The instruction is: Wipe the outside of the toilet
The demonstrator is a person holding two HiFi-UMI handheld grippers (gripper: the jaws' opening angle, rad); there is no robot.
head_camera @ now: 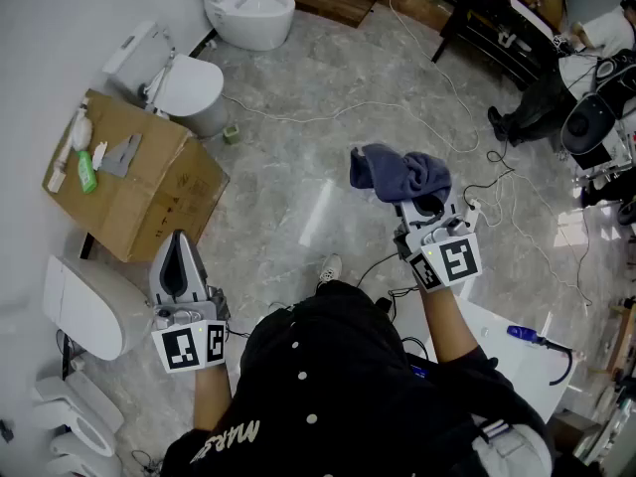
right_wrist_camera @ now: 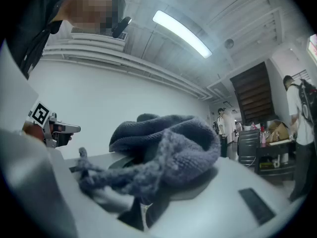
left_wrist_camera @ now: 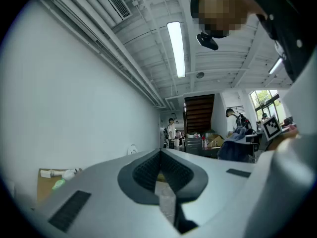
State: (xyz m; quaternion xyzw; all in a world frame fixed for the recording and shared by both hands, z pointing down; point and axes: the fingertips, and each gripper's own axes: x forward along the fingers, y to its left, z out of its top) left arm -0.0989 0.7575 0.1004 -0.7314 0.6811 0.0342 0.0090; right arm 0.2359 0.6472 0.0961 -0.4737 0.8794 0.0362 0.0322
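My right gripper (head_camera: 425, 205) is clamped on a blue-grey cloth (head_camera: 401, 172). The right gripper view shows the knit fabric bunched over the jaws and pinched between them. The gripper is up over the grey marble floor (head_camera: 298, 182), and the cloth touches nothing else. My left gripper (head_camera: 179, 246) has its jaws pressed together with nothing between them, pointing away from me. Just left of it sits the nearest toilet (head_camera: 79, 311), white, against the wall. The cloth is well apart from it. Beyond that toilet is a cardboard box (head_camera: 149, 197) with a green bottle (head_camera: 87, 172) lying on top. Then comes a second toilet (head_camera: 189, 89), and a third toilet (head_camera: 248, 10) stands further along the wall. My black top (head_camera: 328, 366) fills the bottom of the head view.
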